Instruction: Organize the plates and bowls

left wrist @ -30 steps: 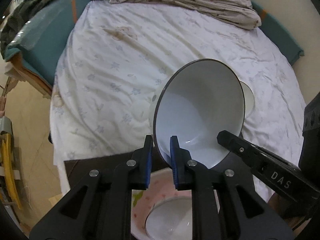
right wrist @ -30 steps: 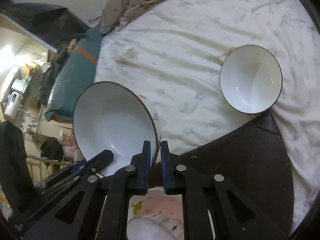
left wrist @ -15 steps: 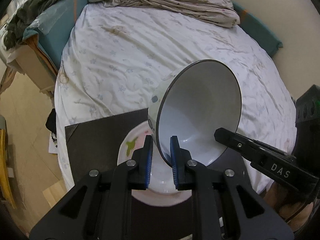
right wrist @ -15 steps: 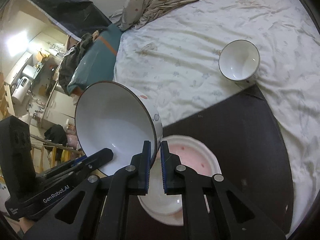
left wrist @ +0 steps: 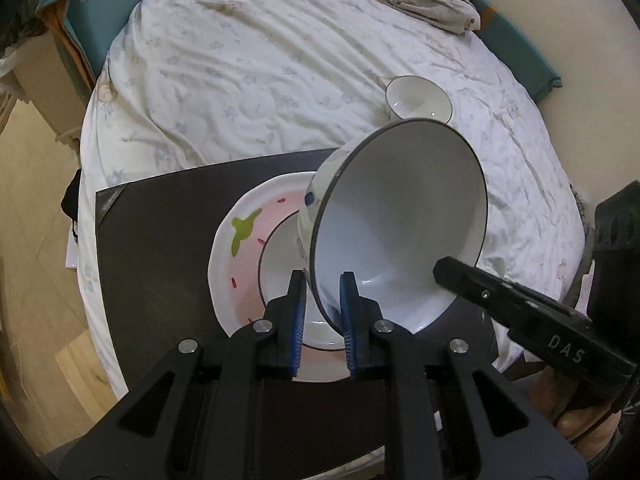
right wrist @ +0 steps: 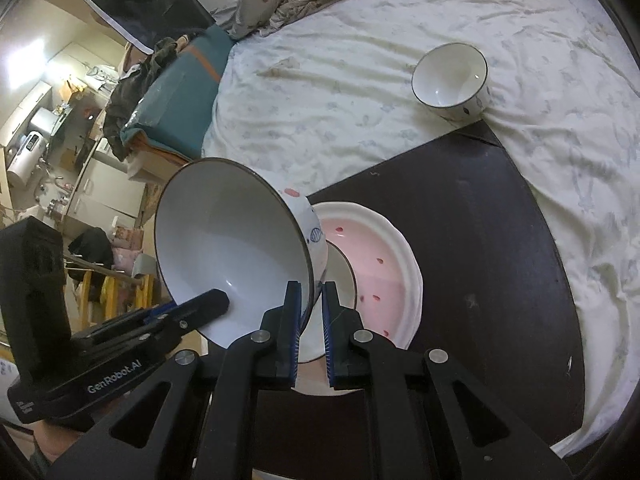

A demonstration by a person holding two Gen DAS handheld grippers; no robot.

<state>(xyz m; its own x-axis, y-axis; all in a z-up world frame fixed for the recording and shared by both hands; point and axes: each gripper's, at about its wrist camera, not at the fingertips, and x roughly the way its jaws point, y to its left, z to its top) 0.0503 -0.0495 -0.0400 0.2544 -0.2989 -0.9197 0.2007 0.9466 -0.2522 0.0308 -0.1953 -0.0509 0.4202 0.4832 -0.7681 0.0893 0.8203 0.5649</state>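
Hand-held grippers [left wrist: 322,292] [right wrist: 310,300] both pinch tilted bowl [left wrist: 400,232]; only right view shows kitchen clutter [right wrist: 48,128].

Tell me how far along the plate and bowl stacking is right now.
Done: a bowl already sits on the pink plate on the dark mat. In hand: the left gripper and right gripper both clamp the rim of the large bowl, tilted above that stack. Left: set it down, then fetch the small bowl from the bedsheet.
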